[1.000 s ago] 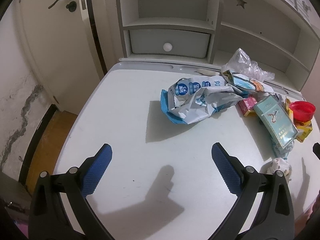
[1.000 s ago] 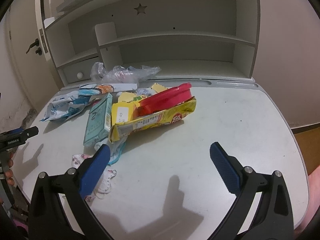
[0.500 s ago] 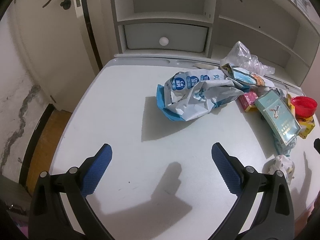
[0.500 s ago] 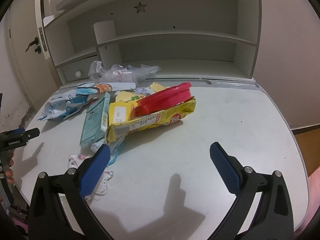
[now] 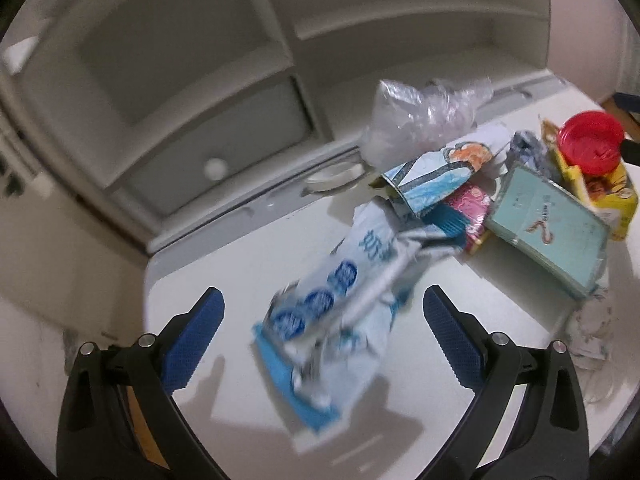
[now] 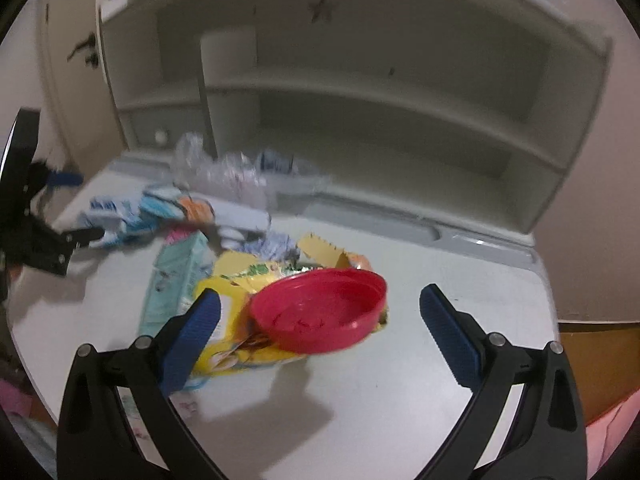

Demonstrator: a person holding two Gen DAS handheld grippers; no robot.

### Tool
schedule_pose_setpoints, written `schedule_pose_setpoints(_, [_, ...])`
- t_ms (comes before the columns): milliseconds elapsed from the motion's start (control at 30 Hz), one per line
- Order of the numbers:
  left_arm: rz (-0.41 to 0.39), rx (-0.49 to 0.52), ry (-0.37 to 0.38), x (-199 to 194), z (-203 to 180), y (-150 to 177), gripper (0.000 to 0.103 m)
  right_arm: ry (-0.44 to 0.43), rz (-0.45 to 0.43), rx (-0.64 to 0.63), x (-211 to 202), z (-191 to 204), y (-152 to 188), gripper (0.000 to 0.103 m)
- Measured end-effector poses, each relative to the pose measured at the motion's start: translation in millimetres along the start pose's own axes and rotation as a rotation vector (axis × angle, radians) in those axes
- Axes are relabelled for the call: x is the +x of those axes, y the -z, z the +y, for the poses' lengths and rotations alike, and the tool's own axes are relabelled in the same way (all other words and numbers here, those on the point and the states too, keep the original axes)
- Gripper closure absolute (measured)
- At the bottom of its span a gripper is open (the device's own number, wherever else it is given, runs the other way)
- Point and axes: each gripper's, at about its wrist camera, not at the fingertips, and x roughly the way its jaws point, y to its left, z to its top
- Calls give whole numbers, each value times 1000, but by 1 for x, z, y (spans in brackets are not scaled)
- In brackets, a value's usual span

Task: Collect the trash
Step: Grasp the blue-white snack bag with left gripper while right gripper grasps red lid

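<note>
Left gripper (image 5: pixel 322 316) wide open, straddling crumpled blue-white plastic wrapper (image 5: pixel 332 312) at lower centre, long axis toward upper right; right gripper (image 6: pixel 320 320) wide open around round red plastic lid (image 6: pixel 320 314) on yellow snack bag (image 6: pixel 240 344)

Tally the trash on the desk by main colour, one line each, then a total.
Blue and white: 2, crumpled wrapper, illustrated carton
Clear: 1, plastic bag
Pink: 1, small pack
Teal: 1, flat box
Yellow: 1, snack bag
Red: 1, lid
White: 1, crumpled tissue
Total: 8
</note>
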Motion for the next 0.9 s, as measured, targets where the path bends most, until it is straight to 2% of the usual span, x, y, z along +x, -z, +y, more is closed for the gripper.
schedule_pose_setpoints(67, [29, 18, 20, 16, 2, -8, 6, -9, 61, 8, 21, -7, -1, 7])
schedule_pose_setpoints(133, [44, 21, 42, 27, 3, -12, 7, -33, 83, 13, 30, -10, 3, 7])
schedule_pose_setpoints(200, [52, 15, 60, 31, 1, -9, 21, -56, 103, 13, 39, -13, 5, 20])
schedule_pose_setpoints(233, [57, 5, 104, 34, 1, -7, 46, -59, 112, 9, 43, -12, 5, 24])
schedule_pose_setpoints(300, [53, -17, 130, 35, 3, -3, 52, -58, 103, -3, 45, -11, 5, 24])
schedule_pose_setpoints(400, [22, -44, 149, 29, 5, 4, 71, -45, 76, -13, 39, -11, 6, 25])
schedule_pose_setpoints(567, [-36, -152, 168, 11, 13, 16, 77, -40, 11, 24, 21, -20, 2, 25])
schedule_pose_setpoints(733, [-138, -235, 123, -32, 30, 23, 77, -26, -83, 89, -14, -41, -3, 25])
schedule_pose_setpoints(900, [-198, -312, 65, -66, 40, 25, 77, -72, -41, 154, -2, -52, 17, 25])
